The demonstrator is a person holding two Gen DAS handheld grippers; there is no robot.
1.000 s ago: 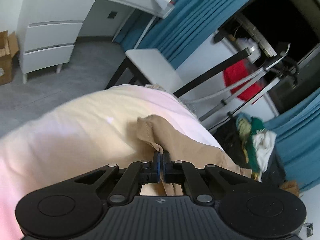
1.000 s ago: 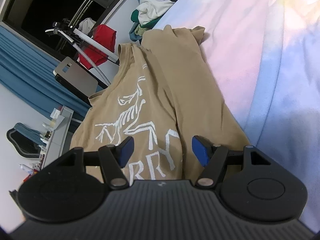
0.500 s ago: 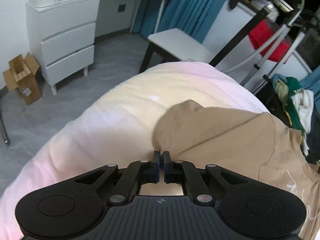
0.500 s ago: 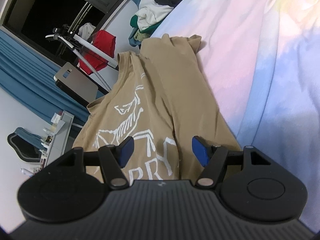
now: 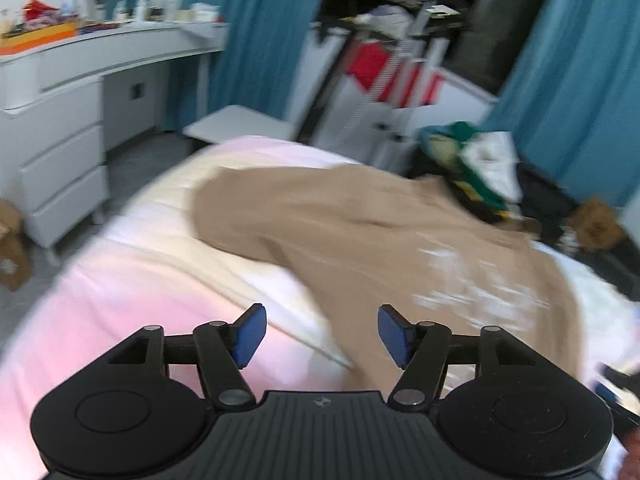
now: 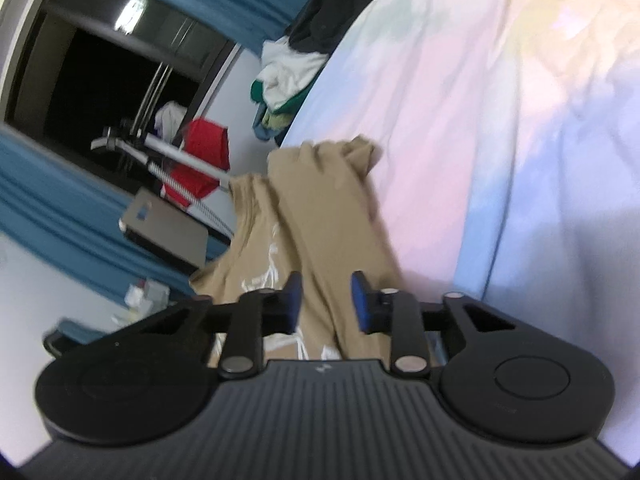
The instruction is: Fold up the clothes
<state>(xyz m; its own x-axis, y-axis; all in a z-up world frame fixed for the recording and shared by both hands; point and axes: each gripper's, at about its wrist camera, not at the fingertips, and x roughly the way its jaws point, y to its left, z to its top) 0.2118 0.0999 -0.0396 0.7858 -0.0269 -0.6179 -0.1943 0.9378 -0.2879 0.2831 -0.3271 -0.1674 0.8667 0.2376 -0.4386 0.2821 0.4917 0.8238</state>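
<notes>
A tan T-shirt (image 5: 360, 232) with a white print lies spread on the pastel bedsheet (image 5: 132, 288). In the left wrist view my left gripper (image 5: 318, 334) is open and empty, just above the sheet at the shirt's near edge. In the right wrist view the same shirt (image 6: 320, 216) lies with one side folded over itself. My right gripper (image 6: 326, 300) is open, jaws partly closed in, with a fold of the shirt between its blue pads (image 6: 362, 300), not clamped. Both views are motion-blurred.
A pile of other clothes (image 5: 476, 168) lies at the bed's far corner, also in the right wrist view (image 6: 288, 80). A white dresser (image 5: 56, 140) stands left, a small white table (image 5: 236, 128) and a clothes rack with a red garment (image 5: 372, 68) beyond the bed.
My left gripper has let go of the shirt's sleeve, opened wide and pulled back. My right gripper's jaws have narrowed around a fold of the shirt.
</notes>
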